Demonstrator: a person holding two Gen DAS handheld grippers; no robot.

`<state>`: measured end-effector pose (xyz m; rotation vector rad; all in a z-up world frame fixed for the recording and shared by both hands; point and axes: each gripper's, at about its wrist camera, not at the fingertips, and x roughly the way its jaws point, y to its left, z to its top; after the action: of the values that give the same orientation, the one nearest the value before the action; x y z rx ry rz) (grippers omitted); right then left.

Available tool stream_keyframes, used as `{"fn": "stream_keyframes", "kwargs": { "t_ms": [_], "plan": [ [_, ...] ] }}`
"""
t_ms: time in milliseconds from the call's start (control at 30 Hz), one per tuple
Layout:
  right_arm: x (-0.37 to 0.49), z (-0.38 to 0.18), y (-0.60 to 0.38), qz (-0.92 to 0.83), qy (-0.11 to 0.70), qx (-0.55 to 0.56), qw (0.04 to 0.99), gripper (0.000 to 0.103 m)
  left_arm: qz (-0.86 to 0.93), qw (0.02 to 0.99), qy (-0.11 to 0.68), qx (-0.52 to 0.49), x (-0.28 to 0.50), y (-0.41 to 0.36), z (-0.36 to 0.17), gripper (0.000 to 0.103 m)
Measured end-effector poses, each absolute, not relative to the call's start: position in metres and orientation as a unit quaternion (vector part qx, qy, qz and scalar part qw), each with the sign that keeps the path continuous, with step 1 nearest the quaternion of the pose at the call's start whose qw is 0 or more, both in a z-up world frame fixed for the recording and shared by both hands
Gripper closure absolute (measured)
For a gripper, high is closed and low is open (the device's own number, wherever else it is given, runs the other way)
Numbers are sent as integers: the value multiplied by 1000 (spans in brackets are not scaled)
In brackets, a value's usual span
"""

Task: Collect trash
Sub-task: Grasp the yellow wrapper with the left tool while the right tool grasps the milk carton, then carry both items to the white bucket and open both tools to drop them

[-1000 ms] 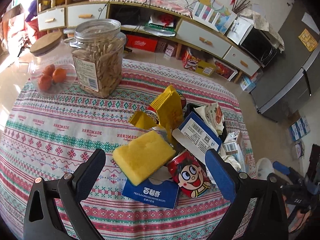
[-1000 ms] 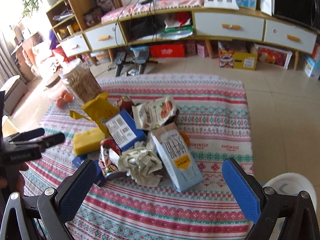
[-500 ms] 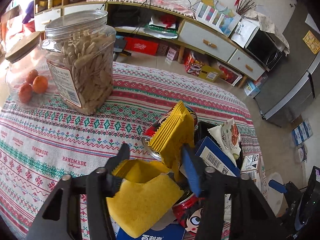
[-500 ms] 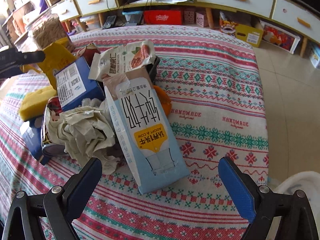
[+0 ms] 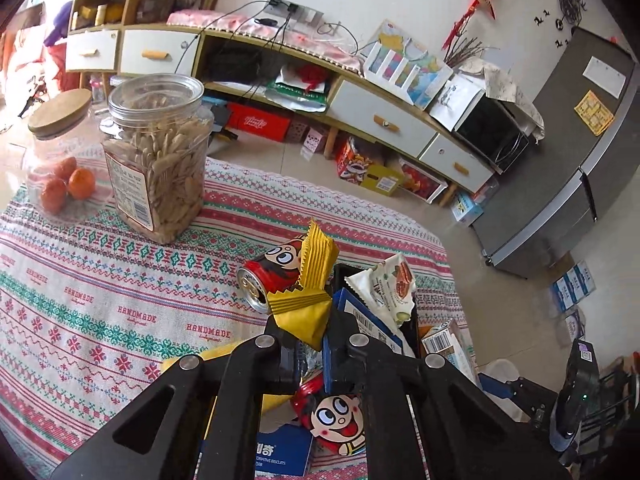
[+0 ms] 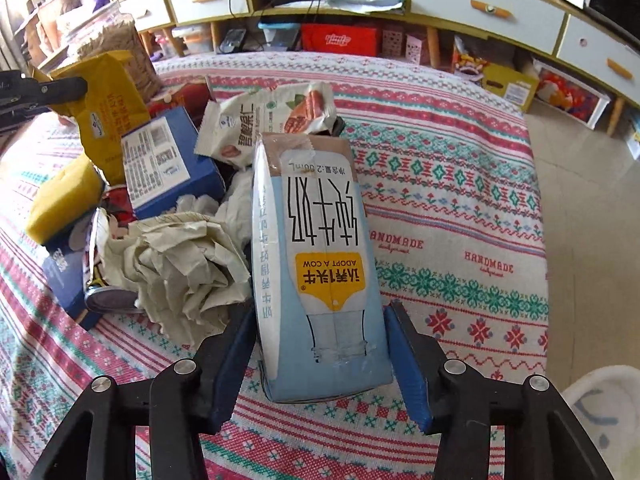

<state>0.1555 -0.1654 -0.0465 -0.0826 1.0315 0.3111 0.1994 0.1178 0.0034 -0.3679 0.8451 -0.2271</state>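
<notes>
Left gripper I've pinched on the yellow wrapper; right gripper, half open, straddles the carton at 12 o'clock.

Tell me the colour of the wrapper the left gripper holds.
Yellow wrapper; clearest in the left wrist view.
</notes>
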Motion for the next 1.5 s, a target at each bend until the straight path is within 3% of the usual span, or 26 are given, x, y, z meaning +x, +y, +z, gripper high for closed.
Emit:
{"fn": "stream_keyframes", "kwargs": {
  "t_ms": [667,967,1500],
  "plan": [
    [124,-10,-201,158,486,75,856,46,-161,896,344,-230,137,108,73,97],
    [102,18,-240,126,456,108,874,46,-231,880,366,-198,121,19,66,97],
    [54,37,-354,-11,430,202,880,46,-330,816,461,-113,97,-178,-3,97]
  ]
}}
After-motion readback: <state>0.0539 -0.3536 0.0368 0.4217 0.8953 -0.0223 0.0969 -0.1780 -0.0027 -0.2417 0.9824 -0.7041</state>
